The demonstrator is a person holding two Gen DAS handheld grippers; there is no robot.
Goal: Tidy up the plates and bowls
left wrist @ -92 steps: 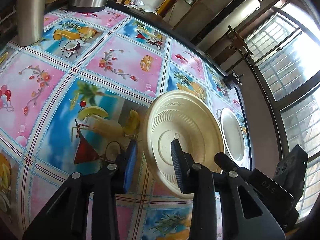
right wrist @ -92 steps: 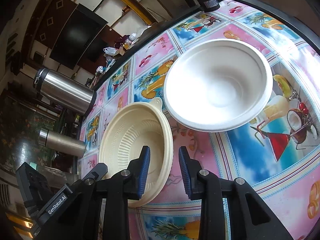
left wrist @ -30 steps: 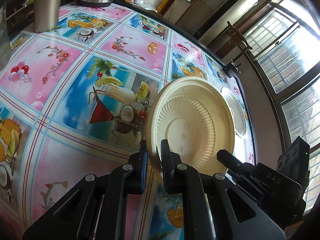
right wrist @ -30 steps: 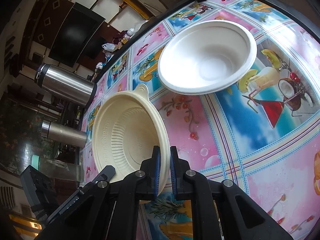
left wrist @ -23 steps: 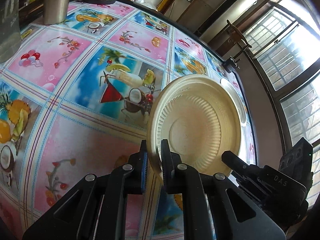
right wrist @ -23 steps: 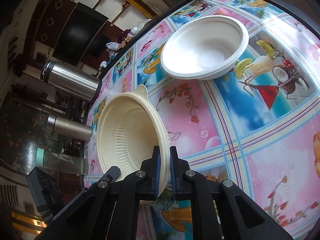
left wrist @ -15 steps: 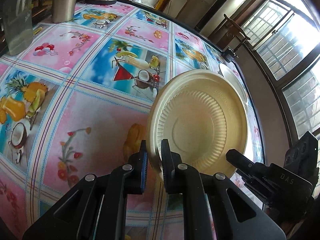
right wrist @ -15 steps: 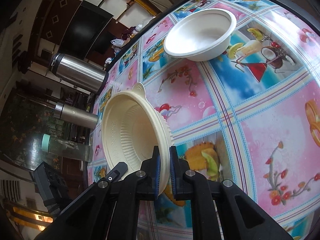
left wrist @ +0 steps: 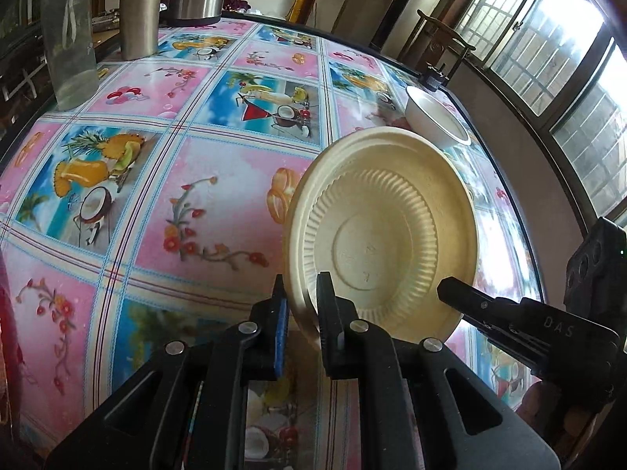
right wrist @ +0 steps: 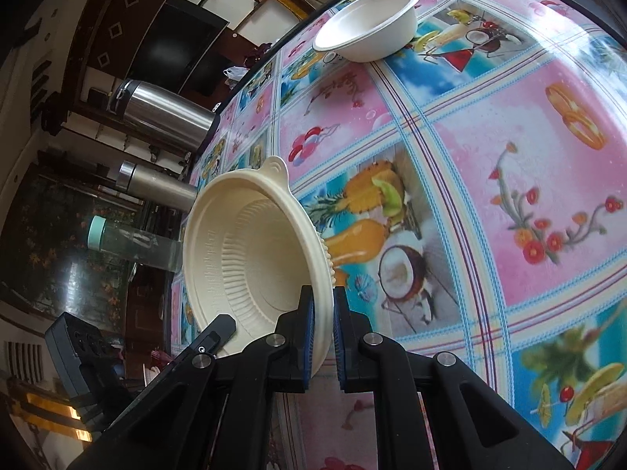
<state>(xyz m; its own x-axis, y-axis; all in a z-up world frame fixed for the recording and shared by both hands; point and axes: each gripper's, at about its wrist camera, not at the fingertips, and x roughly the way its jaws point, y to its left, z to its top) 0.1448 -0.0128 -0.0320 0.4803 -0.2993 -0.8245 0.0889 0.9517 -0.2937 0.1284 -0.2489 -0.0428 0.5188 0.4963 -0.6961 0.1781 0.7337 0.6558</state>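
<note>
Under both of your claws lies the table with its glossy pink and blue fruit-pattern cloth. Your left gripper and your right gripper are both clamped on the rim of one cream ribbed plastic bowl with a small tab, held tilted above the cloth. Far ahead of the right claw, the white round foam bowl rests on the cloth.

Hidden and cut-off parts

The cream bowl hides the tablecloth behind it; the clear bottle and steel flasks are cropped at the top, and a dark red shape at the left edge is possibly cloth.
</note>
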